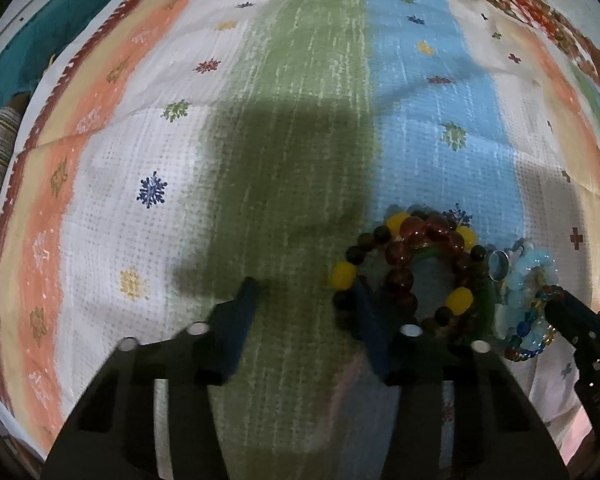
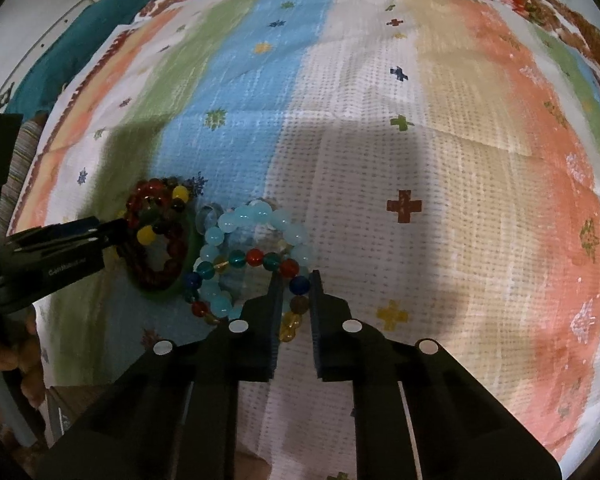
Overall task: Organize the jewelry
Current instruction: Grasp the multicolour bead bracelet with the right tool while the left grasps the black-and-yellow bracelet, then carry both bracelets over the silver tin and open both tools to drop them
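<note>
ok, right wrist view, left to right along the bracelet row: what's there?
Left gripper → dark red bead bracelet with yellow beads → light blue bead bracelet → right gripper, jaws around a blue bead of the multicolor bracelet → brown cross print.

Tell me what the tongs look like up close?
Both tongs are black plastic with blocky, slotted frames and round white dots on top. The left tongs have dark blue finger pads; the right tongs have ridged dark pads. Small white lettering runs along the left tongs' side in the right wrist view, too blurry to read.

Two close downward wrist views over the striped cloth, sharing the bracelet pile.
</note>
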### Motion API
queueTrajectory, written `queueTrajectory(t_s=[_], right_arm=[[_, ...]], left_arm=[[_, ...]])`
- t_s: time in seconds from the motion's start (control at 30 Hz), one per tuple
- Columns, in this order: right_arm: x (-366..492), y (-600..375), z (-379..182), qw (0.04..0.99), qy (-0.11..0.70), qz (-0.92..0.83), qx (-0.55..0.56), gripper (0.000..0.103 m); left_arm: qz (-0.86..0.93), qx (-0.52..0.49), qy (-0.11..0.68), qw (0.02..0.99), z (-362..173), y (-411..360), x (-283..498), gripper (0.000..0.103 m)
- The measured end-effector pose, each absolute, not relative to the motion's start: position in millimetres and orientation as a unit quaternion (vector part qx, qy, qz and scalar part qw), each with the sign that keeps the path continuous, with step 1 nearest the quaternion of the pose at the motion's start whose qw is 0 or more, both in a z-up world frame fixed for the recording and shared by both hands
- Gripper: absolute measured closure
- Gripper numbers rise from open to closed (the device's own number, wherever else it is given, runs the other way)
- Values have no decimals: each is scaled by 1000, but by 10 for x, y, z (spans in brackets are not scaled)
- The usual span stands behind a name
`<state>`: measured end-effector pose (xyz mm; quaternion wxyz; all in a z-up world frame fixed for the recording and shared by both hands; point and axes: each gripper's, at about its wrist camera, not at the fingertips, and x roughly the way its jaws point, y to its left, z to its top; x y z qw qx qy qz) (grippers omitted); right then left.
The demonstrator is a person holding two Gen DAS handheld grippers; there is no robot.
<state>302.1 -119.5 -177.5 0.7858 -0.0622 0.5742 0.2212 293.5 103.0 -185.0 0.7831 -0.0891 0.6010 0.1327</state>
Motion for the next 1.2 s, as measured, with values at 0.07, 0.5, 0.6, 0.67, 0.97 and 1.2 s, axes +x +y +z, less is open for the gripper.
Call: queueTrajectory(t_s=[0.07,0.5,0.6,0.67,0.97,1.2], right_arm=[[3021,-1201,-1769,785,574,222,-62,91],[2923,-1211,-1544,796,556,229,-74,93],[2869,-1211,-1481,799,549,232,-79,93],[2842,-1205,-1453,801,546,232,-84,93],[2774,-1233,-1330,811,533,224,-91,93],[2685,-1324,-1159,824,516,215,-90,93]], left_arm=[[130,-89,599,785,-1834,989,2944,82],[105,-120,575,803,-1497,1105,2823,93],[102,-117,566,810,-1387,1060,2802,93],[100,-109,559,816,-1325,1006,2798,93],[76,-89,525,843,-927,779,2740,94],[79,-68,513,852,-808,712,2660,94]])
